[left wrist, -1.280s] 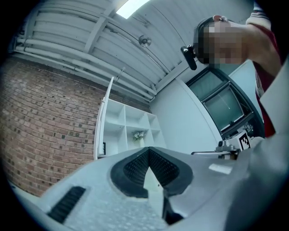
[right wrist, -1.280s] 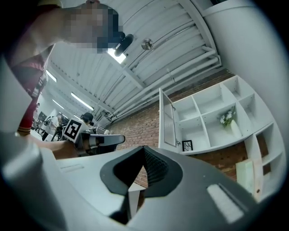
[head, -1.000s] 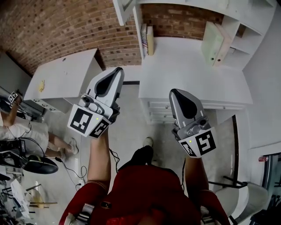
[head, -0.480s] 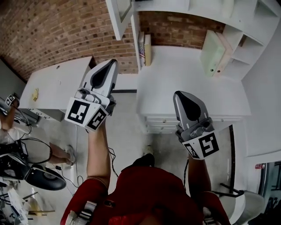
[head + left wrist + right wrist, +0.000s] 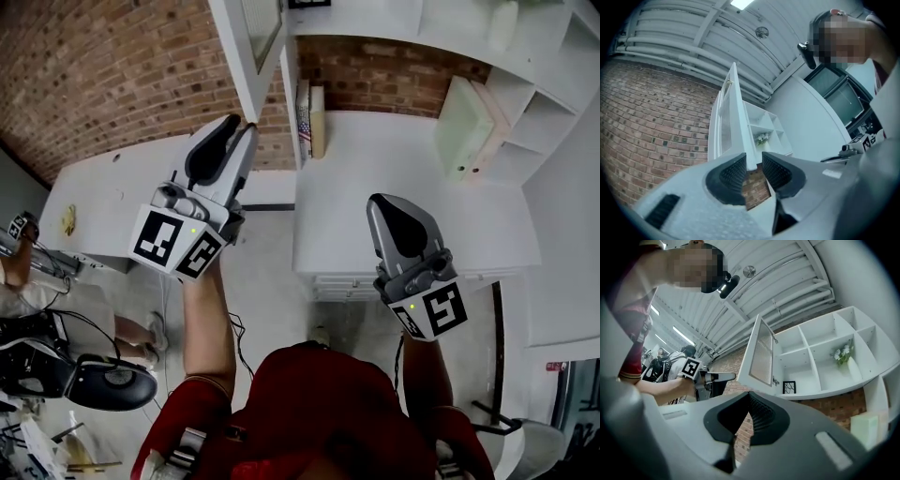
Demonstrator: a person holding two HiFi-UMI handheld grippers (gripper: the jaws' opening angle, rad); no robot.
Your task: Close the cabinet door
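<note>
Two tools are raised, but the left tongs [image 5: 242, 126], jaws just opened to a narrow gap and gripping nothing, are the nearer ones — the open cabinet door [image 5: 234, 47] stands upright just ahead and above, its edge in line with that gap — while the right tongs [image 5: 378, 201] are closed and empty.

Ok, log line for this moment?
cabinet door: open | left gripper: fingers just opening, door corner lined up between them, not gripped | right gripper: shut, empty

The person wears a red short-sleeved top [image 5: 314, 412]. Left tongs [image 5: 239, 129] and right tongs [image 5: 382, 204] are grey, with black ribbed pads [image 5: 733, 173] and black-and-white marker cubes [image 5: 178, 248].
</note>
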